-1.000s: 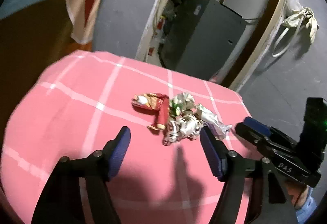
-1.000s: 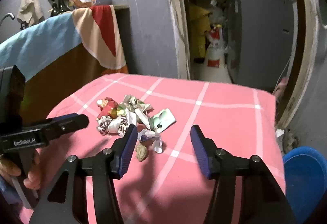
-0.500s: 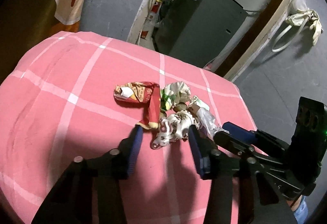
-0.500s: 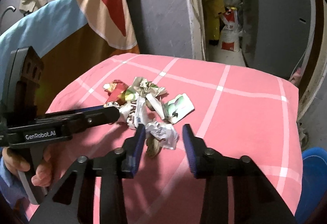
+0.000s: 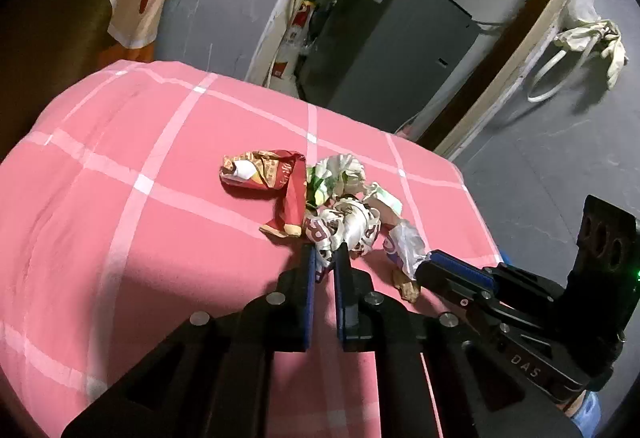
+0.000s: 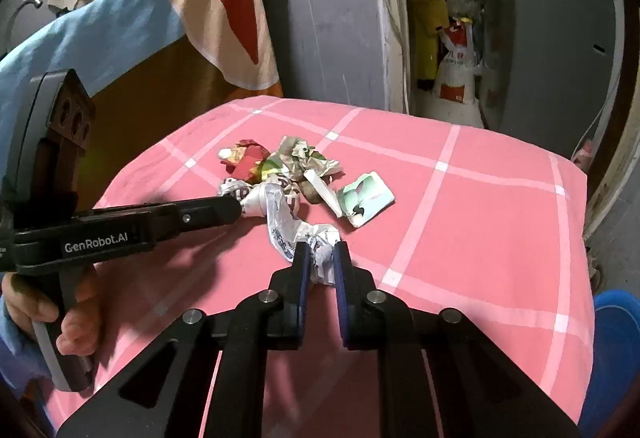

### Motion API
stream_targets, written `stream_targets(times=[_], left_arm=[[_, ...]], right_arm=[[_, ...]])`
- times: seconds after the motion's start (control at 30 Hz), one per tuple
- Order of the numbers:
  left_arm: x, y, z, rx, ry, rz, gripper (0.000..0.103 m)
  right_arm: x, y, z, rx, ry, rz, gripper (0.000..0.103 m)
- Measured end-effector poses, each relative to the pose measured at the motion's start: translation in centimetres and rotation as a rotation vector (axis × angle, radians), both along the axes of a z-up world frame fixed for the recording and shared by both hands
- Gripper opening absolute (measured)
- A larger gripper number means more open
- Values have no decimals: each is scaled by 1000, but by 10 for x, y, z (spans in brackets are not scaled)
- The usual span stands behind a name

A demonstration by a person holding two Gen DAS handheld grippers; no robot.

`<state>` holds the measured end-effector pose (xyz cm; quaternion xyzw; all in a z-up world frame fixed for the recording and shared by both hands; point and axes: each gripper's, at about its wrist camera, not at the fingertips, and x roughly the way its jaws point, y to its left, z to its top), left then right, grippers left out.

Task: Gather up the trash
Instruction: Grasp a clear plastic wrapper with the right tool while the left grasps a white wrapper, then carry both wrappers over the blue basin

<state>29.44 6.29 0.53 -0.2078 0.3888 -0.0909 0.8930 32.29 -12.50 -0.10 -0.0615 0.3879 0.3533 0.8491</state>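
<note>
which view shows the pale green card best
The right wrist view: the pale green card lies flat and unobstructed at the pile's right edge. In the left wrist view only a crumpled sliver shows behind the other wrappers.

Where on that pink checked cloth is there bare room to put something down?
The pink checked cloth is bare right of the pale green packet, and behind the pile. The crumpled wrapper pile with both hand-held grippers crowds the middle-left.

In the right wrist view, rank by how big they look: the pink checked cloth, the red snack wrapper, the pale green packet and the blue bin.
1. pink checked cloth
2. blue bin, cut off at the edge
3. pale green packet and red snack wrapper: too alike to rank, the wrapper partly hidden
</note>
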Motion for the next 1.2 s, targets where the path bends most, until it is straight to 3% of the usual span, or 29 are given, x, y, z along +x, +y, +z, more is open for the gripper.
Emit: stream_targets(times=[0.27, 0.5, 0.9, 1.2], left_arm=[[-22, -6, 13, 37, -78, 13, 5], [-44, -20, 34, 52, -213, 41, 5], [-72, -99, 97, 121, -483, -27, 5], [-67, -174, 111, 104, -547, -150, 5]], right_arm=[[-17, -25, 15, 111, -83, -36, 10], [-39, -54, 41, 211, -239, -96, 10], [-83, -125, 92, 324, -514, -280, 10], [-108, -189, 104, 291, -632, -464, 10]])
